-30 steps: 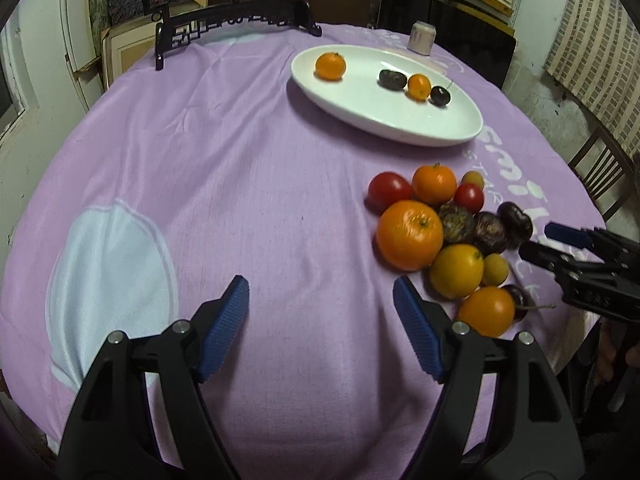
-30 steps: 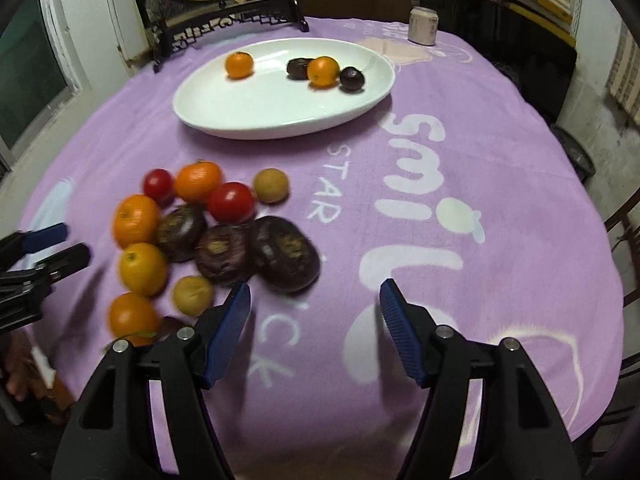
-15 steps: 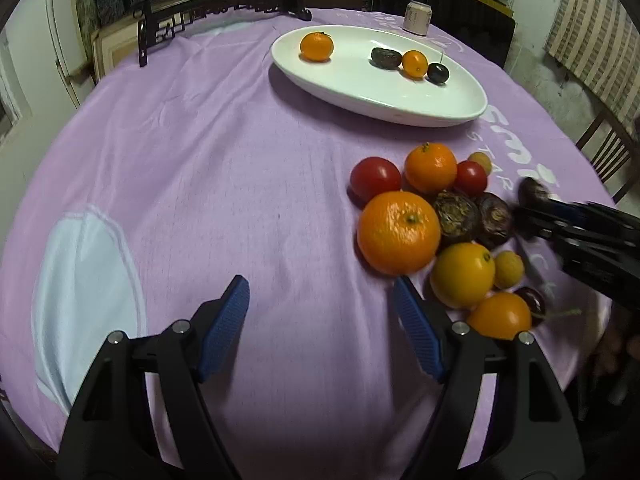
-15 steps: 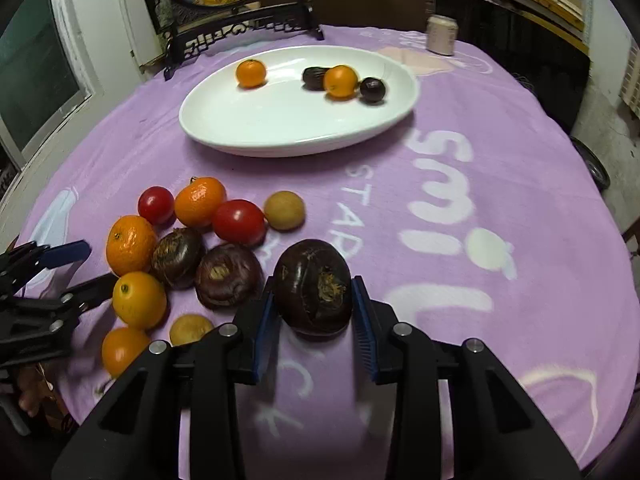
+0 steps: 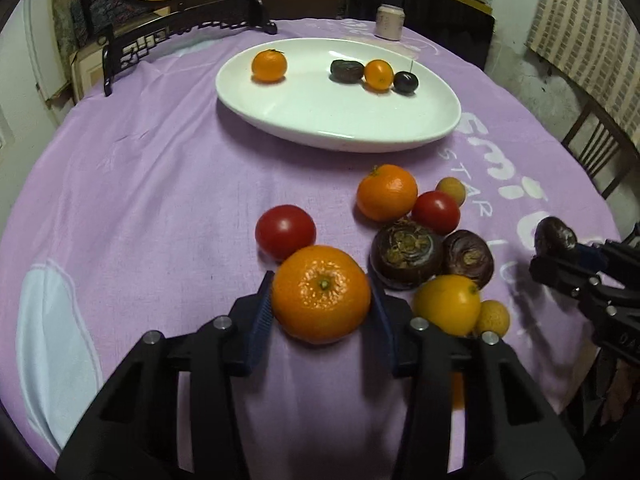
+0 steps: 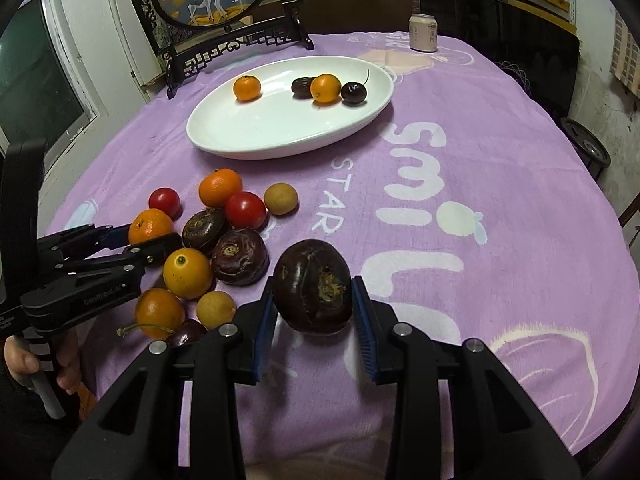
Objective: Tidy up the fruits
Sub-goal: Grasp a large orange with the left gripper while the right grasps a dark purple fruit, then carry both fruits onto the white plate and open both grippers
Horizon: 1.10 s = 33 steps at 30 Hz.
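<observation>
My left gripper [image 5: 322,312] is shut on a large orange [image 5: 321,294] at the near left of the fruit pile. My right gripper [image 6: 314,312] is shut on a dark purple round fruit [image 6: 313,286] and holds it above the cloth; it also shows in the left wrist view [image 5: 555,236]. The white oval plate [image 5: 360,120] at the back holds a small orange [image 5: 269,65], a dark fruit [image 5: 346,70], another orange [image 5: 378,75] and a cherry [image 5: 406,81]. Several loose fruits lie on the cloth: tomatoes [image 5: 285,232], oranges [image 5: 387,198] and dark fruits [image 5: 406,254].
A purple cloth [image 6: 480,184] covers the round table. A dark wooden screen stand [image 6: 224,40] and a can [image 6: 423,32] stand at the back. A wooden chair [image 5: 596,148] is at the right edge. The left gripper's body [image 6: 80,276] lies beside the pile.
My left gripper moved forward and shut on the large orange. My right gripper shut on the dark purple fruit and lifted it off the cloth.
</observation>
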Motion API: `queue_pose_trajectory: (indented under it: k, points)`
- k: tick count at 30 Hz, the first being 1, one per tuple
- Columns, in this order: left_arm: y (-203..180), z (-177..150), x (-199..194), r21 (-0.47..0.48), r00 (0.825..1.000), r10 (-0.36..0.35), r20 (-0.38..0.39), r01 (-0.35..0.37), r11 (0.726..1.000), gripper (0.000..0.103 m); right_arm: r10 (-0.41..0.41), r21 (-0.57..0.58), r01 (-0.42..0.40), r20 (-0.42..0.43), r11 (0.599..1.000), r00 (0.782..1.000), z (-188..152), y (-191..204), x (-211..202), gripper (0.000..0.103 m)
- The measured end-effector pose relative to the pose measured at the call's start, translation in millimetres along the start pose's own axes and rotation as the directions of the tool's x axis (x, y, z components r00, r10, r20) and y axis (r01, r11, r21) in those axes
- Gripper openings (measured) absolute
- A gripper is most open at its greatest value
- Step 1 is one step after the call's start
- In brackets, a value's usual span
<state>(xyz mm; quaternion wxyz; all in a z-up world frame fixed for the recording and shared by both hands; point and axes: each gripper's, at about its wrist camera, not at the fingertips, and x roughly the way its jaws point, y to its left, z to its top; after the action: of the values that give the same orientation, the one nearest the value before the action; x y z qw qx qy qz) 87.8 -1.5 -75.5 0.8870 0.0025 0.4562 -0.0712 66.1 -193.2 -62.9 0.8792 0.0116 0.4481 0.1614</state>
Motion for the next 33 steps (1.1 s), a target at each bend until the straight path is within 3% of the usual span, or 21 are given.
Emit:
queue_pose_trajectory:
  k: [10,21,24,29,31,33]
  points:
    - [12.6,-9.2,-25.3,-0.059,0.999,-0.054,0.005,0.054,0.997,0.045,0.035,-0.02,-0.034,0.03,0.999,0.999,10.9,10.2,-6.9,0.037]
    - [20.4,15.7,-38.4,-0.042,0.996,-0.086,0.036,0.087,0.995,0.045,0.052,-0.038,-0.052,0.014,0.998,0.999,26.8,19.5,2.5,0.037]
    - [29.4,38.9,-33.7,-0.044,0.995,-0.102,0.025,0.103,0.994,0.045,0.073,-0.073,-0.073,0.001,0.995,0.997,45.9,28.0,10.7,0.037]
    - [44.2,107.2,-13.2,-0.055,0.998,-0.045,0.034,0.047,0.997,0.045,0.1,-0.133,-0.097,0.017,0.986,0.995,104.2,41.3,25.8,0.037]
    - [45.6,140.9,6.1,-0.06,0.999,-0.047,0.019,0.048,0.997,0.045,0.111,-0.141,-0.11,0.002,0.984,0.994,135.3,43.4,47.4,0.037]
    - [43.5,164.7,26.1,-0.066,0.999,-0.036,-0.003,0.035,0.997,0.045,0.072,-0.149,-0.072,-0.008,0.986,0.997,156.8,42.3,72.1,0.037]
